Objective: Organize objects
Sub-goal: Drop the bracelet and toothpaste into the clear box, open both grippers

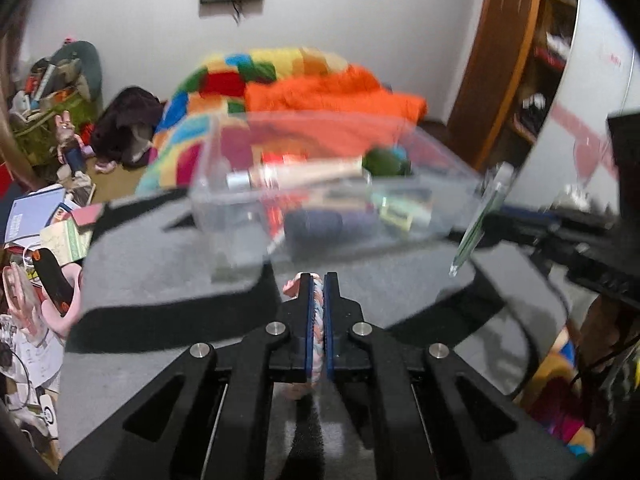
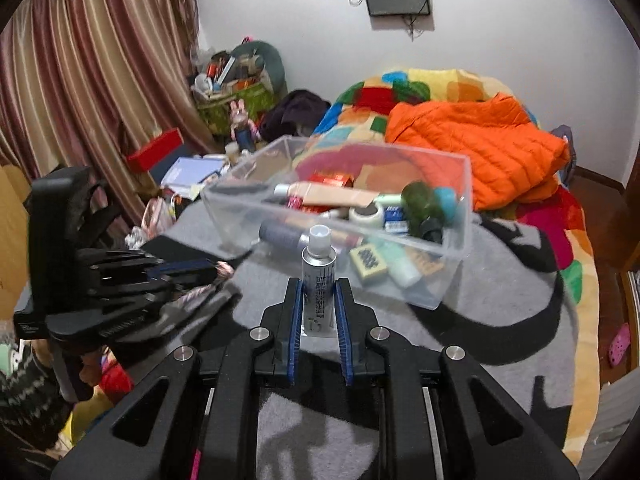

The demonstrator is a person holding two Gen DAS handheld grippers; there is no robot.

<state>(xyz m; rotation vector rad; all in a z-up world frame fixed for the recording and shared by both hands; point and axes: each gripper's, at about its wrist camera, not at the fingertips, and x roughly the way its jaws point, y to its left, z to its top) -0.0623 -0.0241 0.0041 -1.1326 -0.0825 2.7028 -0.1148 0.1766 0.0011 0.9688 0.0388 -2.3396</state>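
Observation:
A clear plastic bin (image 2: 466,184) (image 1: 204,184) sits on a grey blanket with black shapes (image 2: 500,300) (image 1: 160,280), holding several tubes, bottles and small packs. My left gripper (image 1: 318,280) is shut on a pink-and-white braided band (image 1: 317,316), just in front of the bin. In the right wrist view the left gripper (image 2: 216,270) shows at the left with the braided band (image 2: 200,292) hanging from it. My right gripper (image 2: 318,286) is shut on a small silver spray bottle with a white cap (image 2: 317,264), held upright before the bin's near wall.
Behind the bin lie a multicoloured quilt (image 2: 420,88) and an orange puffer jacket (image 2: 480,136). Books, bags and clutter (image 2: 224,84) fill the floor at the left by the curtain (image 2: 80,80). A wooden shelf unit (image 1: 516,52) stands at the right.

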